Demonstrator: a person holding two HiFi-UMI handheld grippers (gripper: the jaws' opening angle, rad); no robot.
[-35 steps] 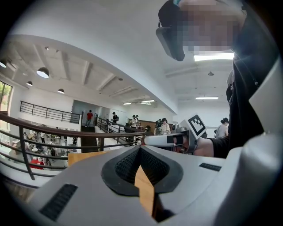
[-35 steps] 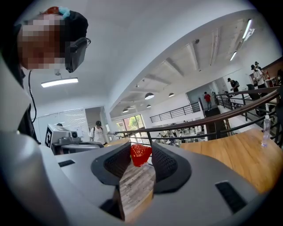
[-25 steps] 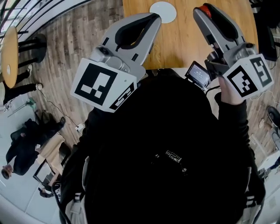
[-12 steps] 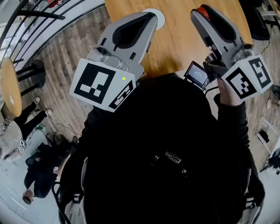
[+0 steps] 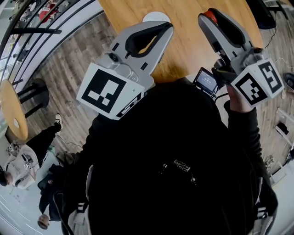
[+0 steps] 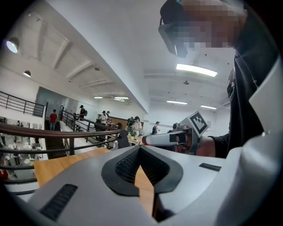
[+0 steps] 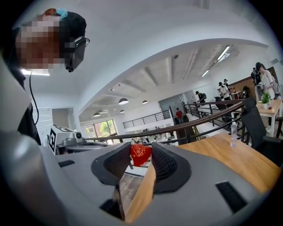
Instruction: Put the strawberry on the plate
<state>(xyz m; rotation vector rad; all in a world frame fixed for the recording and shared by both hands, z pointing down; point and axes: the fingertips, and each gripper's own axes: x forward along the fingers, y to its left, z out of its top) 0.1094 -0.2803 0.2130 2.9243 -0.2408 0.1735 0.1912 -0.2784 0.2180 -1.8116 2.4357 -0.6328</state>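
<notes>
Both grippers are held up in front of the person's dark torso, over the near edge of a wooden table (image 5: 188, 41). My right gripper (image 5: 207, 15) is shut on a red strawberry (image 5: 211, 13); in the right gripper view the strawberry (image 7: 140, 154) sits pinched between the ribbed pads at the jaw tips. My left gripper (image 5: 164, 26) is shut with nothing in it, its tips meeting (image 6: 139, 149). A white plate (image 5: 155, 16) lies on the table just beyond the left gripper's tip, partly hidden by it.
A water bottle (image 7: 233, 128) stands on the table's far side, with a dark chair (image 7: 254, 119) behind it. A railing (image 7: 203, 117) runs past the table edge. Left of the table is wood flooring, a round side table (image 5: 11, 110) and people on the level below.
The view has swung, so the table and plate now sit further left and higher. The left gripper has moved slightly right, partly covering the plate. The right gripper still holds the strawberry.
</notes>
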